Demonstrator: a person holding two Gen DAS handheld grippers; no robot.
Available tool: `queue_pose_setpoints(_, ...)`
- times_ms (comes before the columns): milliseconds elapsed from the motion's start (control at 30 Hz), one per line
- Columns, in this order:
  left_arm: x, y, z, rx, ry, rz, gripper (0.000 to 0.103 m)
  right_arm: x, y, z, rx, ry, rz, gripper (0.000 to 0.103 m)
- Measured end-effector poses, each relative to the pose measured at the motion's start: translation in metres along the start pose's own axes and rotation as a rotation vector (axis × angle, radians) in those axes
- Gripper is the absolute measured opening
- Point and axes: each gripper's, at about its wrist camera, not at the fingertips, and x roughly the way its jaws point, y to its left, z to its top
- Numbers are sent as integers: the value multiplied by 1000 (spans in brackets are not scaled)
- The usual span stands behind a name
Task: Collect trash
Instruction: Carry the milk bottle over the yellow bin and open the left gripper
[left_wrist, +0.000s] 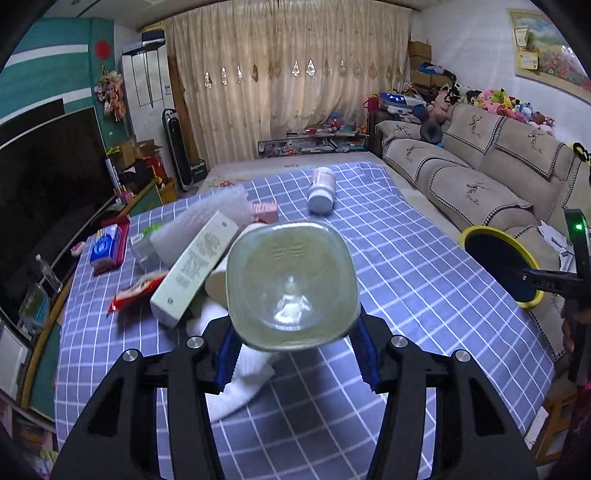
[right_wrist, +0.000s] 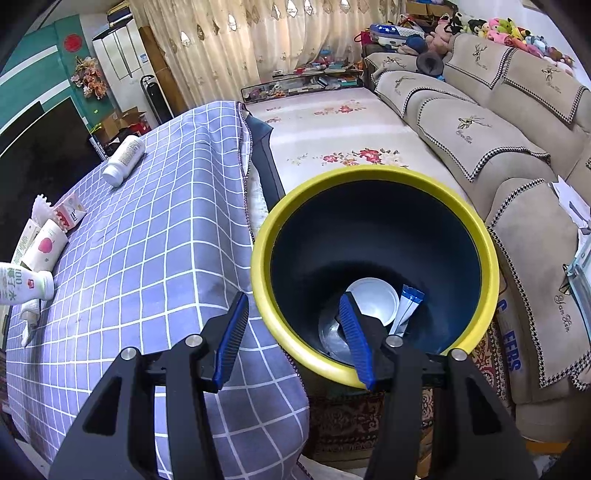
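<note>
My left gripper (left_wrist: 295, 354) is shut on a clear plastic bottle (left_wrist: 291, 284), held bottom-forward above the checked table; the same bottle shows at the left edge of the right wrist view (right_wrist: 22, 284). My right gripper (right_wrist: 291, 332) is shut on the yellow rim of the dark blue trash bin (right_wrist: 373, 184), one finger inside and one outside. The bin holds a white lid (right_wrist: 373, 299) and a blue-white sachet (right_wrist: 408, 306). On the table lie a white pill bottle (left_wrist: 321, 190), a long white box (left_wrist: 195, 269), a red wrapper (left_wrist: 135, 291) and white foam wrap (left_wrist: 210, 218).
The blue checked tablecloth (left_wrist: 406, 258) covers the table. A beige sofa (left_wrist: 480, 173) stands to the right, the bin (left_wrist: 498, 266) between it and the table. A blue packet (left_wrist: 105, 247) lies at the table's left edge. A white cloth (left_wrist: 247, 380) lies under the bottle.
</note>
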Motion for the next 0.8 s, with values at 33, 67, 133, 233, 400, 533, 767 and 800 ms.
queue_pose_setpoints(33,2,-1,3,1,-1,13,53,0,0,0,1,1,-1,49)
queue_pose_setpoints(67,5,0,5,-3,-3,18,53,0,-1,0,2,1,-1,49)
queue_pose_setpoints(133,11,-1,11,-11,-8,23,53,0,-2,0,4,1,-1,49)
queue_pose_setpoints(233,17,0,16,-24,-18,26,53,1,-4,0,6,2,-1,49)
queue_pose_setpoints(400,15,-5,21,-12,-23,15,52,0,-7,0,10,0,3,49)
queue_pose_setpoints(533,4,-11,23,7,-45,9,52,-2,-9,0,13,-6,8,49)
queue_pose_setpoints(767,-9,-21,26,17,-50,-33,52,-4,-9,-2,13,-10,21,49)
queue_pose_setpoints(800,-12,-23,26,20,-52,-40,52,-5,-10,-2,14,-11,22,49)
